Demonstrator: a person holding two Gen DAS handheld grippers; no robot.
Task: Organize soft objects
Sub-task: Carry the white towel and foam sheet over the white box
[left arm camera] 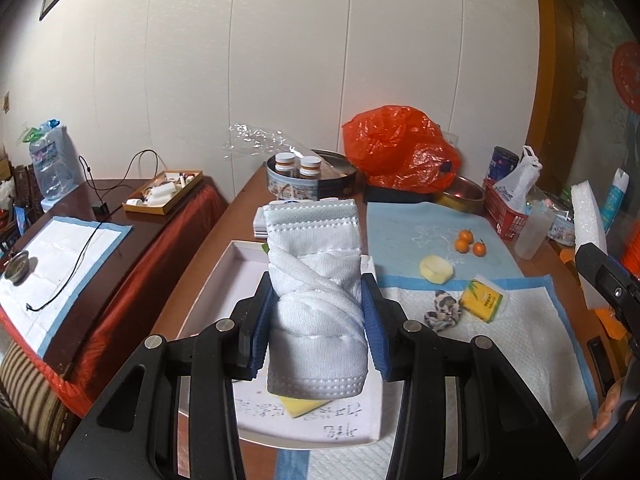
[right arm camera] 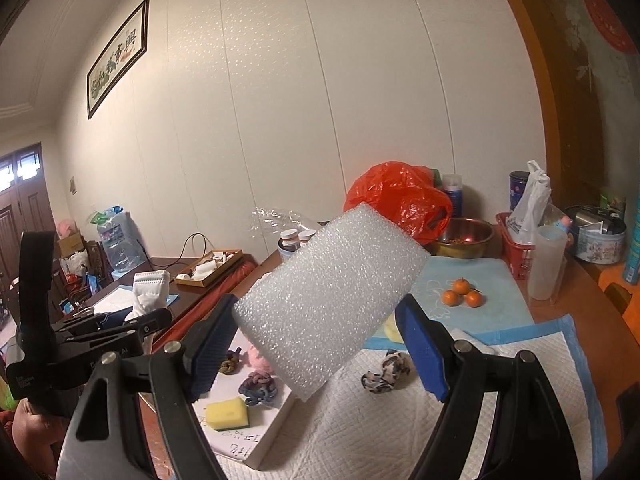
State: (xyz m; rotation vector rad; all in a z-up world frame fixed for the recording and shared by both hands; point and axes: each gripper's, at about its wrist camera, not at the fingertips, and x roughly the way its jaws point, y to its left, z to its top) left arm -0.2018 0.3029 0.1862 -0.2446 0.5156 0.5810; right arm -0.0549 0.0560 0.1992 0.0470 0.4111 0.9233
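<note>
White cloth [left arm camera: 316, 292] clamped between left gripper [left arm camera: 318, 312] pads, held above white tray [left arm camera: 224, 284]. White foam [right arm camera: 332, 300] pinched slantwise in right gripper [right arm camera: 316, 344], jaws wide around it, above tray edge. Handwriting on tray rim, unreadable. Framed calligraphy [right arm camera: 116, 56] on wall, characters not legible. Right view alone shows tray contents: yellow sponge [right arm camera: 227, 413], knotted hair ties [right arm camera: 259, 388]. Left view alone shows yellow packet [left arm camera: 482, 300] near leopard scrunchie [left arm camera: 442, 308] on pad, beside three oranges [left arm camera: 468, 242].
</note>
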